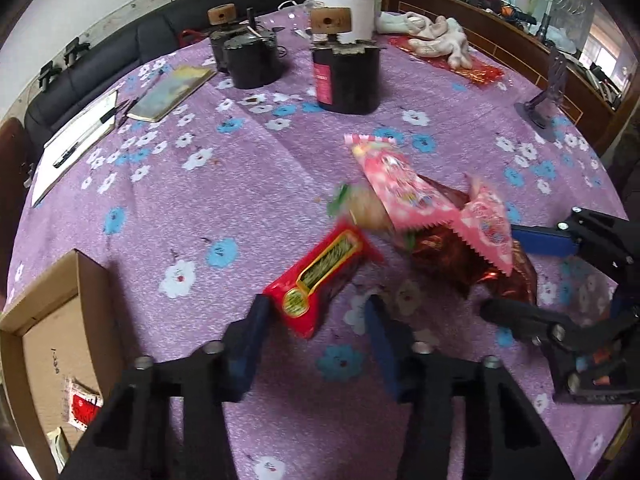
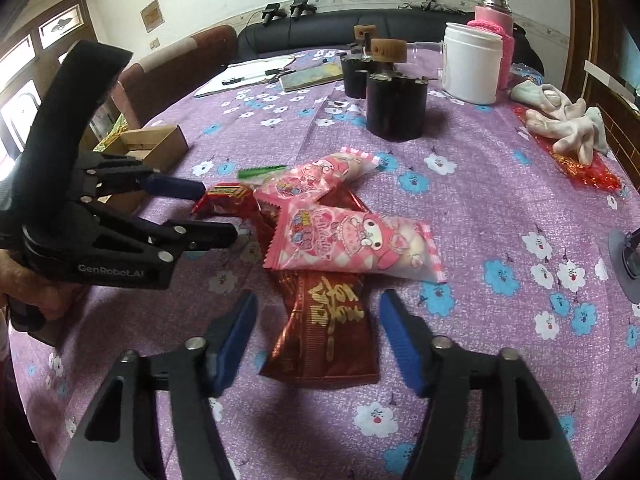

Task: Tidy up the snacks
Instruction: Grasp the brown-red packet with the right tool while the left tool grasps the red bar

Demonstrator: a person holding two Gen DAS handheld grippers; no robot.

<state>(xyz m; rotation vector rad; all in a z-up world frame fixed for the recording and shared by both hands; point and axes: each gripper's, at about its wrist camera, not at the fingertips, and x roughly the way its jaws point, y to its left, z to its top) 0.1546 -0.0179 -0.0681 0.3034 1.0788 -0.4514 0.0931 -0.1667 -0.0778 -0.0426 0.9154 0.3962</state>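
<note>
A heap of snack packets lies on the purple flowered tablecloth (image 1: 240, 208). My left gripper (image 1: 316, 304) stands open around the near end of a bright red packet (image 1: 324, 268), which lies against the left pad with a gap to the right one. My right gripper (image 2: 318, 298) is open too, its blue pads either side of a dark red foil packet (image 2: 324, 328) without touching it. Two pink cartoon packets (image 2: 352, 240) (image 2: 320, 176) lie on top of the heap. A green-ended packet (image 1: 364, 208) is partly buried. Each view shows the other gripper: the left (image 2: 220, 212), the right (image 1: 500, 272).
An open cardboard box (image 1: 48, 320) at the table's left edge holds a red-and-white sachet (image 1: 82, 404). Farther back stand black cylinders with wooden knobs (image 1: 346, 76), a white jar (image 2: 472, 64), a pink flask (image 2: 494, 16), notebooks (image 1: 172, 92) and pale gloves (image 2: 568, 124).
</note>
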